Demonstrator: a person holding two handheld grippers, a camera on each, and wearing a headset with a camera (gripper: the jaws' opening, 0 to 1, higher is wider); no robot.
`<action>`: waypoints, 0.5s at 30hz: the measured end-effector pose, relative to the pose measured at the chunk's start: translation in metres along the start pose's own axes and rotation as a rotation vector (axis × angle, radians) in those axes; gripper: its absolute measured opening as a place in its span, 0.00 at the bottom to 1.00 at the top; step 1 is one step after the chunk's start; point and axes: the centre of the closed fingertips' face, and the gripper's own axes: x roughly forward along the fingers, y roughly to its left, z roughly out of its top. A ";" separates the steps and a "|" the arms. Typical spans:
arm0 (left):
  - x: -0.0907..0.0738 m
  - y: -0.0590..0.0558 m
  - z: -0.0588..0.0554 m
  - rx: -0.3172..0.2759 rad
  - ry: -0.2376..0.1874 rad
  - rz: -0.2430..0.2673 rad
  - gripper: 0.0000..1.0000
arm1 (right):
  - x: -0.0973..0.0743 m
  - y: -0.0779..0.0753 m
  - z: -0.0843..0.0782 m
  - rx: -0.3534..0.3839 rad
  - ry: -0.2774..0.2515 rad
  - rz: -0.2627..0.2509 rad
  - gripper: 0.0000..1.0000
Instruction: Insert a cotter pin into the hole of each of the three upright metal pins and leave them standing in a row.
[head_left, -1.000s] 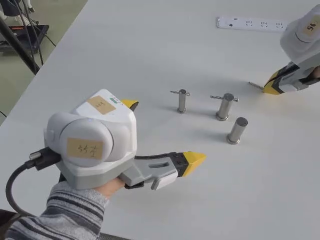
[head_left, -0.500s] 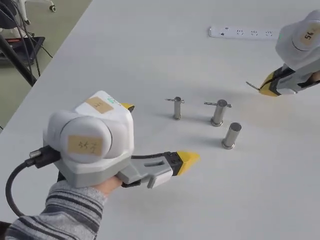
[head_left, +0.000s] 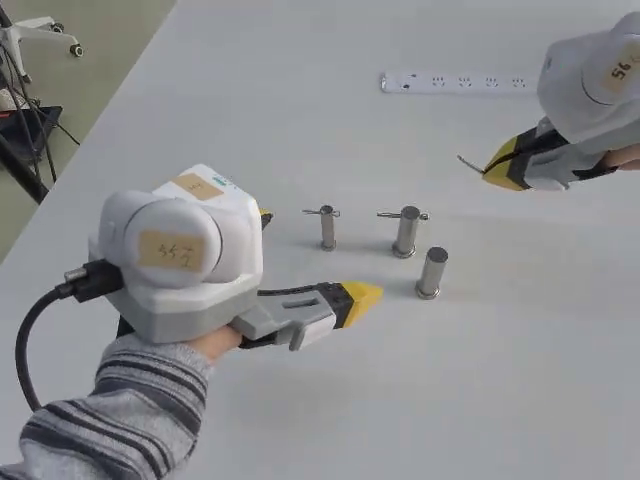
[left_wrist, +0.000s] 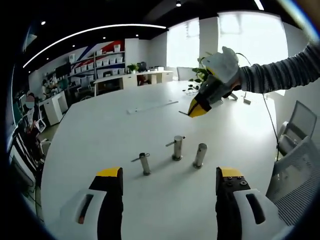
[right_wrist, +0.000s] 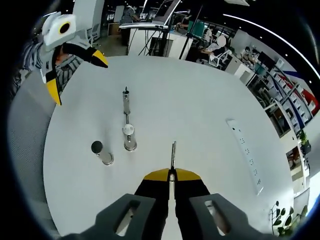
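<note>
Nearest the person, the left tool (head_left: 312, 256) hovers low over the white surface (head_left: 300, 420). It is gripped by a hand (head_left: 214, 346) in a striped sleeve (head_left: 110, 435), and a black cable (head_left: 28, 335) trails from its rear. Its yellow-tipped jaws stand wide apart with nothing between them. In the left gripper view they frame the three metal pins ahead.

Just past its tips stand those pins, all upright. The bare pin (head_left: 432, 272) is the nearest and rightmost, with a plain top and nothing through it. Just behind it and a little to the left is the middle pin (head_left: 405, 234). A fitted cotter pin (head_left: 392, 215) runs crosswise through its head, sticking out mostly to the left. Further left, apart from it, the left pin (head_left: 327, 230) carries a second cotter pin (head_left: 318, 212) the same way. The two fitted pins line up across the surface, and the bare one sits forward of that line.

Beyond them to the right, the right tool (head_left: 497, 166) is held above the surface, well apart from the pins. Its jaws are pressed together on a loose cotter pin (head_left: 468, 161), which juts straight out from the yellow tips, as the right gripper view also shows.

Farthest off, a white power strip (head_left: 465, 82) lies flat on the surface.
</note>
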 end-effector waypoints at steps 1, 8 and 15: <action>0.001 0.000 -0.004 0.013 0.041 -0.004 0.70 | -0.002 0.004 0.004 -0.002 -0.012 0.004 0.00; 0.005 -0.011 0.005 -0.032 0.024 -0.056 0.63 | -0.012 0.028 0.024 -0.036 -0.078 0.017 0.00; 0.007 -0.023 0.013 -0.078 0.004 -0.112 0.52 | -0.014 0.044 0.037 -0.079 -0.122 0.032 0.00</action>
